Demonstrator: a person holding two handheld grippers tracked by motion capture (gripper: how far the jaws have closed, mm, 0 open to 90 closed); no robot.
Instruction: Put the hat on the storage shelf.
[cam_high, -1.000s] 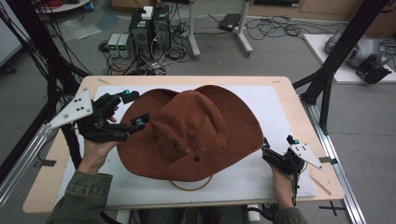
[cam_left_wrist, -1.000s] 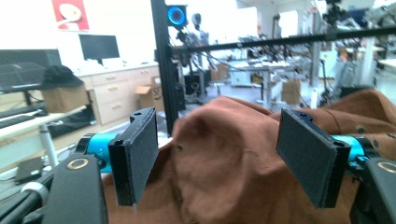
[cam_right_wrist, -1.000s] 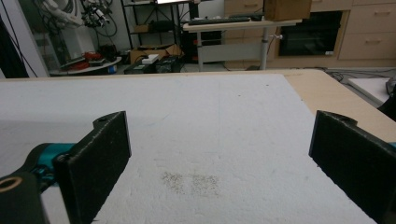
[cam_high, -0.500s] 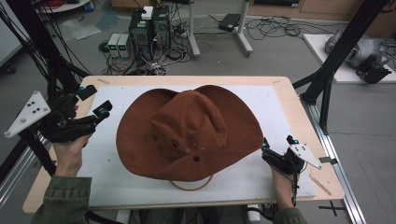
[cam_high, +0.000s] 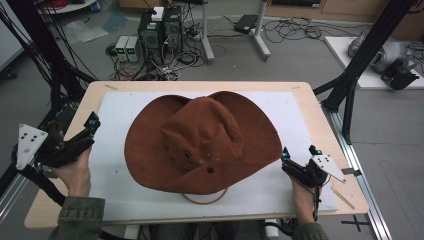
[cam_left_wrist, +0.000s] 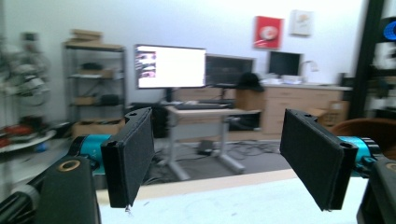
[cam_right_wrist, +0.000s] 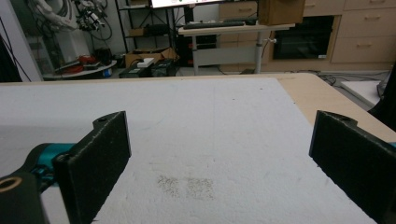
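Note:
A brown wide-brimmed hat (cam_high: 202, 140) lies crown up in the middle of the white mat (cam_high: 115, 105). A tan cord loop (cam_high: 205, 200) sticks out from under its near brim. My left gripper (cam_high: 82, 125) is held over the table's left edge, well clear of the hat, and open. In the left gripper view its jaws (cam_left_wrist: 217, 158) stand wide apart with nothing between them, and a bit of brown brim (cam_left_wrist: 366, 126) shows at the right. My right gripper (cam_high: 298, 152) rests on the mat just off the hat's right brim, open. Its own view (cam_right_wrist: 219, 154) has bare mat (cam_right_wrist: 210, 140) between the jaws.
The mat covers most of a wooden table (cam_high: 325, 130). Black frame posts (cam_high: 357, 65) rise at the table's right and left. On the floor behind are computer boxes (cam_high: 160, 27) and tangled cables. A metal rail (cam_high: 365, 195) runs along the right edge.
My left gripper has drawn back from the hat's left brim to the table's left edge and lower. The hat now lies flat and free. The right gripper has not moved.

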